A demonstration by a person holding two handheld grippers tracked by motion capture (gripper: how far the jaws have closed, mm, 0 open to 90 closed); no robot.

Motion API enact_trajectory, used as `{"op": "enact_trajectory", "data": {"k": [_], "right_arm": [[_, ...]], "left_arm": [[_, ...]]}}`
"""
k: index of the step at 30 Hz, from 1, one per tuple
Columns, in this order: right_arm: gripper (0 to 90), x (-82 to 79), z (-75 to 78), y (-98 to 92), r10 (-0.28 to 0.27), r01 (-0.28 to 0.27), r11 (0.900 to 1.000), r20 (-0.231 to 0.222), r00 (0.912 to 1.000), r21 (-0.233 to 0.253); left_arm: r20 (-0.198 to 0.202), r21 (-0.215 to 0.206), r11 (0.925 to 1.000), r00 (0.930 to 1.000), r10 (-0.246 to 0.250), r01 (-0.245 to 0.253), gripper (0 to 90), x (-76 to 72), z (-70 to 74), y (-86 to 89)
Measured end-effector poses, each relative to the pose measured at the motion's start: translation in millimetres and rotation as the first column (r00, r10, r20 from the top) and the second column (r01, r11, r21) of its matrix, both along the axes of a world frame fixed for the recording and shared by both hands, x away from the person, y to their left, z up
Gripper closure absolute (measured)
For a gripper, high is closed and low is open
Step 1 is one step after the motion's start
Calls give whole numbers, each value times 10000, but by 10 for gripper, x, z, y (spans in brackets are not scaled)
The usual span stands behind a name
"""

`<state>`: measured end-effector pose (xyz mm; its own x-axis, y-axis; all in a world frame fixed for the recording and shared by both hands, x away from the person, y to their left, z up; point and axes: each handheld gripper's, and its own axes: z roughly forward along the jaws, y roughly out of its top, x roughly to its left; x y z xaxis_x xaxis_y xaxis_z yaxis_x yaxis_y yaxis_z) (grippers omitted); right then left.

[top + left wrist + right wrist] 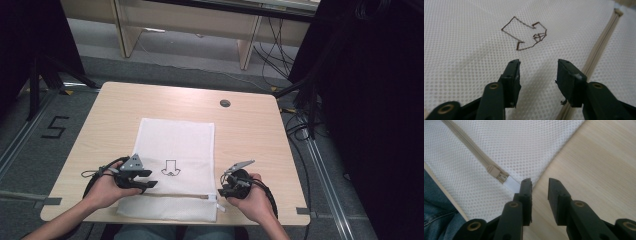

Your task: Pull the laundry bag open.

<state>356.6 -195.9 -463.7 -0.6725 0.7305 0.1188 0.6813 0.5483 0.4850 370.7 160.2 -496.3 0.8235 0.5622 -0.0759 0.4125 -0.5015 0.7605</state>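
A white mesh zip bag (175,150) lies flat on the wooden table (100,125), with a small drawn arrow mark (170,168) on it and a beige zipper (170,196) running along its near edge. My left gripper (150,179) is open and hovers over the bag's near left part; in the left gripper view the arrow mark (525,33) and the zipper (599,45) lie ahead of its fingertips (514,68). My right gripper (221,189) is open beside the bag's near right edge. The zipper slider (496,173) and its white pull tab (512,184) lie just by the left finger (526,187).
A round cable hole (225,103) sits at the table's far right. Bare wood (594,165) lies right of the bag. Desks and loose cables stand behind the table. Blue denim (439,217) shows past the near table edge.
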Motion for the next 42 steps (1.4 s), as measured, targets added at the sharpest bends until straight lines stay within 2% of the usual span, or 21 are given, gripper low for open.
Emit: {"op": "enact_trajectory", "data": {"k": [3,5,6,8,9,11,12,13,16,18,21,23,25,27,29,30,32,34,37,39,42], "right_arm": [[806,-6,6,9,226,-226,9997,72,9997,-99],[895,-16,-5,25,346,-347,9993,-112,9993,-107],[900,-19,-3,32,355,-356,9993,-158,9992,-65],[900,-28,4,59,337,-341,9993,-229,9992,-179],[900,-30,1,76,407,-412,9990,-259,9988,-180],[900,-38,-16,113,419,-429,9987,-363,9985,-260],[900,-59,-16,138,180,-205,9991,-677,9975,-358],[900,-43,-39,144,501,-513,9984,-476,9976,-245],[900,-41,-51,169,439,-453,9987,-546,9975,-242],[900,-23,-61,203,271,-283,9995,-678,9973,-165],[900,-2,-87,214,343,-355,9993,-722,9968,-155],[900,-19,-124,242,244,-269,9993,-976,9949,-241],[900,-17,-134,243,303,-333,9990,-956,9950,-299],[900,-23,-128,248,36,-83,9992,-1181,9930,-389],[900,-11,-160,247,236,-262,9994,-1023,9945,-242],[900,-7,-171,249,317,-341,9991,-975,9947,-236],[900,-12,-172,267,318,-350,9989,-964,9948,-319],[900,-18,-170,279,327,-366,9986,-968,9948,-384],[900,-6,-187,271,383,-411,9987,-918,9950,-293],[900,-24,-173,275,-21,-20,9994,-1222,9925,-337],[900,-6,-193,265,258,-275,9995,-1053,9941,-143]], "left_arm": [[101,-170,9997,9998,-176,178,455,-13,14,-61],[94,-274,9994,9997,-231,233,444,-13,27,-121],[257,-291,9983,9984,-497,504,442,-13,45,-211],[252,-395,9974,9979,-590,600,450,-22,55,-266],[360,-230,9944,9941,-1021,1030,460,-30,80,-354],[440,-302,9888,9885,-1448,1462,491,-44,101,-450],[548,-342,9874,9868,-1524,1544,506,-50,107,-495],[562,-407,9860,9856,-1593,1617,518,-62,120,-534],[526,-510,9818,9822,-1803,1830,556,-80,142,-605],[555,-540,9760,9766,-2080,2109,574,-92,161,-700],[542,-403,9718,9717,-2300,2323,595,-93,165,-765],[446,-408,9661,9664,-2530,2548,630,-94,157,-850],[372,-342,9604,9606,-2754,2766,643,-91,145,-917],[278,-311,9572,9575,-2870,2878,653,-100,128,-993],[233,-323,9555,9560,-2925,2931,657,-105,114,-1033],[172,-209,9506,9508,-3093,3097,659,-106,88,-1105],[92,-60,9462,9462,-3233,3234,660,-102,63,-1167],[31,-83,9455,9455,-3255,3255,666,-105,49,-1200],[-124,19,9395,9395,-3424,3424,668,-95,-8,-1307],[-218,76,9397,9396,-3416,3418,668,-89,-37,-1342],[-254,151,9384,9383,-3448,3452,670,-73,-60,-1370]]}}
